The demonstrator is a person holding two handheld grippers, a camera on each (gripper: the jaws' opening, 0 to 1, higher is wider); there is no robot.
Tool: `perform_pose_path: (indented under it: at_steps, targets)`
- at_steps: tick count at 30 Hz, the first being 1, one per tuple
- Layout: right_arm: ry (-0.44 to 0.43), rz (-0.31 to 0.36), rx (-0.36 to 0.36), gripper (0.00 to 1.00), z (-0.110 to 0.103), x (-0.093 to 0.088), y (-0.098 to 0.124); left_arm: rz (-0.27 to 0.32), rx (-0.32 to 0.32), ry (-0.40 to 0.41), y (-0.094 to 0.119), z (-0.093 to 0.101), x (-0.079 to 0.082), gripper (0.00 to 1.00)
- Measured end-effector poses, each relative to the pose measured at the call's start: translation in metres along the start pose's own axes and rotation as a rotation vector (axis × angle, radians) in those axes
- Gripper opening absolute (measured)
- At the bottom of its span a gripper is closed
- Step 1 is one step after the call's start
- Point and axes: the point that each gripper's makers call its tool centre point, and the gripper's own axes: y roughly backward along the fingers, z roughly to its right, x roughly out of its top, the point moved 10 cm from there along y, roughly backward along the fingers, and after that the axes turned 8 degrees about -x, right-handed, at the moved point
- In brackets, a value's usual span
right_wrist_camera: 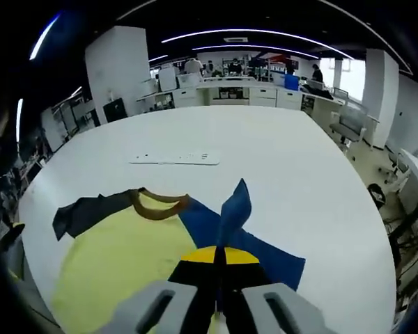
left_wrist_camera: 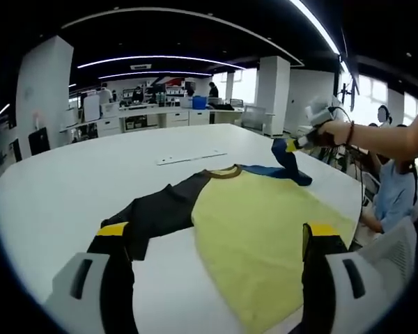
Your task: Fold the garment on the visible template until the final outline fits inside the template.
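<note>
A yellow T-shirt point(left_wrist_camera: 258, 223) with a brown collar point(left_wrist_camera: 224, 172) lies flat on the white table point(left_wrist_camera: 90, 181). It has a black sleeve point(left_wrist_camera: 160, 209) on the left and a blue sleeve point(left_wrist_camera: 279, 170) on the right. My left gripper point(left_wrist_camera: 219, 240) is open above the shirt's near part, nothing between its jaws. My right gripper point(right_wrist_camera: 219, 261) is shut on the blue sleeve point(right_wrist_camera: 233, 209) and lifts its end off the table; in the left gripper view it appears at the right point(left_wrist_camera: 299, 142), held by a hand. The yellow body point(right_wrist_camera: 118, 257) and black sleeve point(right_wrist_camera: 87, 209) lie left of it.
A thin white strip point(left_wrist_camera: 191, 158) lies on the table beyond the collar, also the strip point(right_wrist_camera: 174, 158) in the right gripper view. A seated person point(left_wrist_camera: 393, 188) is at the table's right edge. Desks, pillars and chairs stand far behind.
</note>
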Motion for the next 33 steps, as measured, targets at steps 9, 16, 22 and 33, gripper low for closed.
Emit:
perform_pose_path:
  at_steps: [9,16,22,33]
  targets:
    - [0.035,0.003,0.044,0.00,-0.025,0.008,-0.007,-0.006,0.003,0.009,-0.001,0.000,-0.003,0.99]
    - [0.086,-0.002,0.083,0.00,-0.048,0.012,-0.012,-0.005,0.006,0.022,-0.002,0.001,-0.005,0.99]
    - [0.118,-0.006,0.106,0.00,-0.062,0.016,-0.017,-0.017,-0.002,0.022,-0.004,0.001,-0.007,0.99]
    - [0.223,0.045,0.139,0.00,-0.099,0.031,-0.020,-0.017,-0.013,0.033,-0.006,-0.001,-0.008,0.99]
